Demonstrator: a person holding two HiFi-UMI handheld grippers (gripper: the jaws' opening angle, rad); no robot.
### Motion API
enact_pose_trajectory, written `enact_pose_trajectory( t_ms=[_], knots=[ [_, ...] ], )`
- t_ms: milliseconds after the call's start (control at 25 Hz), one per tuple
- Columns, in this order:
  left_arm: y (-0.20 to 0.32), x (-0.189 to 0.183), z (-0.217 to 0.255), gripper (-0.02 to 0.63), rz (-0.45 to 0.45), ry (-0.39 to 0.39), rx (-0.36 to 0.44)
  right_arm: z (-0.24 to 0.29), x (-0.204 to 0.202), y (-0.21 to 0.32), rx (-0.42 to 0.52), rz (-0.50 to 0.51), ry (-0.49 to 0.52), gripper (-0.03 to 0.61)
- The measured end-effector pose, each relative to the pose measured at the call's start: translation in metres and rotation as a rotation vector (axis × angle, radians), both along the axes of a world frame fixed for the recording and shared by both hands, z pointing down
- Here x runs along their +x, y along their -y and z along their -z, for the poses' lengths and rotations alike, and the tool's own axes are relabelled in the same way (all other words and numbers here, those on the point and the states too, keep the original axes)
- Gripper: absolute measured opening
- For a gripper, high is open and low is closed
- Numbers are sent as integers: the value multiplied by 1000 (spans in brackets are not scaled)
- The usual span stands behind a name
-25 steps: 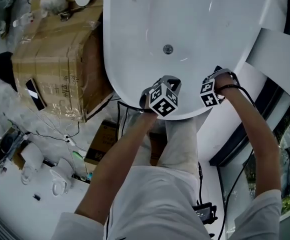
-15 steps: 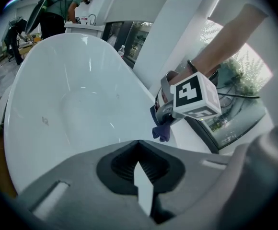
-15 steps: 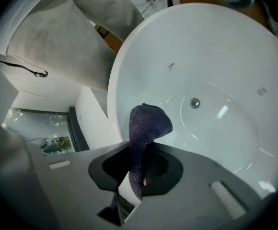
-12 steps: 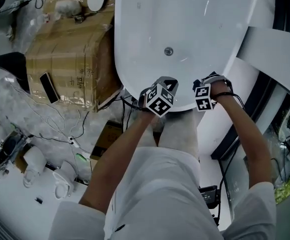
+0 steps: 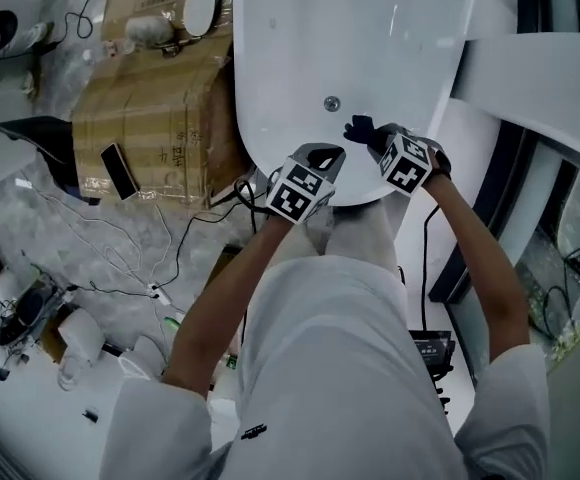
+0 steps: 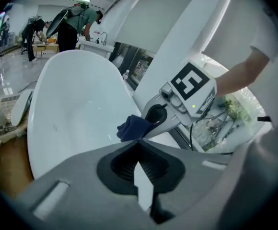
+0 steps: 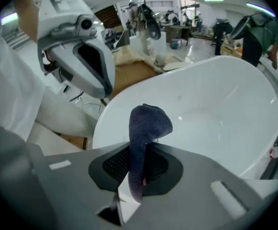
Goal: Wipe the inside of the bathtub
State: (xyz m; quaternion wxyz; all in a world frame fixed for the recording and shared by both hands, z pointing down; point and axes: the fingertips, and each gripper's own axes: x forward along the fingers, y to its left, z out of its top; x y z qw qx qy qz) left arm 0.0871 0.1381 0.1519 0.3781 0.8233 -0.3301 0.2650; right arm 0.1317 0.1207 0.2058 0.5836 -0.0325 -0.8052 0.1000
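Note:
The white bathtub (image 5: 300,38) fills the top of the head view, its drain (image 5: 332,103) near the close end. My right gripper (image 5: 372,135) reaches over the near rim, shut on a dark blue cloth (image 5: 358,128) that pokes out just right of the drain. In the right gripper view the cloth (image 7: 146,123) curls up from between the jaws, above the bathtub's (image 7: 215,104) inside. My left gripper (image 5: 324,155) hovers at the near rim, left of the right one, shut with nothing in it. In the left gripper view the right gripper (image 6: 153,121) and cloth (image 6: 133,127) show ahead.
A taped cardboard box (image 5: 155,118) stands against the tub's left side, with a phone (image 5: 118,171) by it. Cables (image 5: 160,248) and small tools lie on the floor at left. A white panel and dark frame (image 5: 530,98) run along the right. People stand at benches (image 6: 67,25) far off.
Both grippers have moved forward over the tub's near rim. The right one has swung its cloth in toward the drain. The head view has shifted slightly to the left.

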Motion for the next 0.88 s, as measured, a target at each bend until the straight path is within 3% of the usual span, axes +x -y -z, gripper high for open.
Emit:
enact_pose_trajectory(
  t_ms=[160,360,560,720,880],
  knots=[
    [-2,-14,38,-5,48,21,27,55,-11,7,60,-173,120,49],
    [11,-20,92,-5,70,16,107,128,-6,25,202,-317,231,51],
    [17,-15,164,-5,49,-10,221,188,-9,23,194,-480,385,49],
    [14,-2,210,-5,43,-26,269,231,-7,23,198,-578,485,49],
    [4,4,236,-5,44,-32,297,272,-9,19,235,-600,577,49]
  ],
)
